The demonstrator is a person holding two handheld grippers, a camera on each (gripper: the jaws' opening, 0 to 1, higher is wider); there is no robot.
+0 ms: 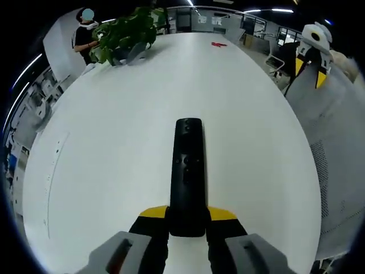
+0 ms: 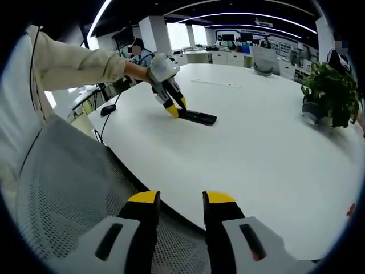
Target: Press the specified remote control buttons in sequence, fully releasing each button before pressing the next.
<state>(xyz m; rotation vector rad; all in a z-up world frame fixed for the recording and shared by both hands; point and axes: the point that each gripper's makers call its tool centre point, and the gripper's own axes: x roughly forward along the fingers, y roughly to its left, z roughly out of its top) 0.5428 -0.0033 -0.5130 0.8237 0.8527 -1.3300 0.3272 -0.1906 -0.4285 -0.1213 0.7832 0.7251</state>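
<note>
Left tongs (image 1: 187, 220) are pinching the near end of the black remote control (image 1: 188, 171), which is lying flat on the white tabletop (image 1: 114, 148) and pointing away toward a potted plant (image 1: 125, 34) at the far edge. Right tongs (image 2: 179, 205) are hanging slightly spread and empty over a mesh chair back (image 2: 74, 188), well apart from the remote. Judgement: the holding step is underway, no button being pressed yet; the next move calls for bringing the right tongs across and pressing the first button with one tip.
</note>
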